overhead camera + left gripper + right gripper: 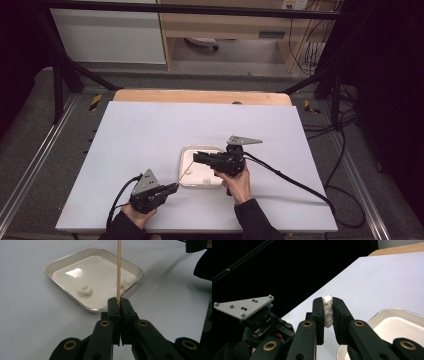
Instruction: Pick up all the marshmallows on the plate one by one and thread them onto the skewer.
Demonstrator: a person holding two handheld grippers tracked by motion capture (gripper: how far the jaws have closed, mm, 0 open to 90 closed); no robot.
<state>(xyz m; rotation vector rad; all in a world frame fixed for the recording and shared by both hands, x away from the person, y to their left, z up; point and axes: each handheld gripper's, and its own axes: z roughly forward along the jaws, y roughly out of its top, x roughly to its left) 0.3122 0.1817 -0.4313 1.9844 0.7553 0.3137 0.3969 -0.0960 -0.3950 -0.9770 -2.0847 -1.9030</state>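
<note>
Wooden skewer point(119, 270) pinched in the left gripper point(118, 302), a white lump point(327, 311) squeezed in the right gripper point(328, 307).

The skewer stands up from the left gripper's closed jaws, low on the white table point(150, 130), with the tray point(62, 263) just beyond it. Two more white lumps point(84, 290) lie in the tray. The right gripper point(197, 159) hangs over the tray point(186, 150), jaws narrow, clamping its lump between the pads.
</note>
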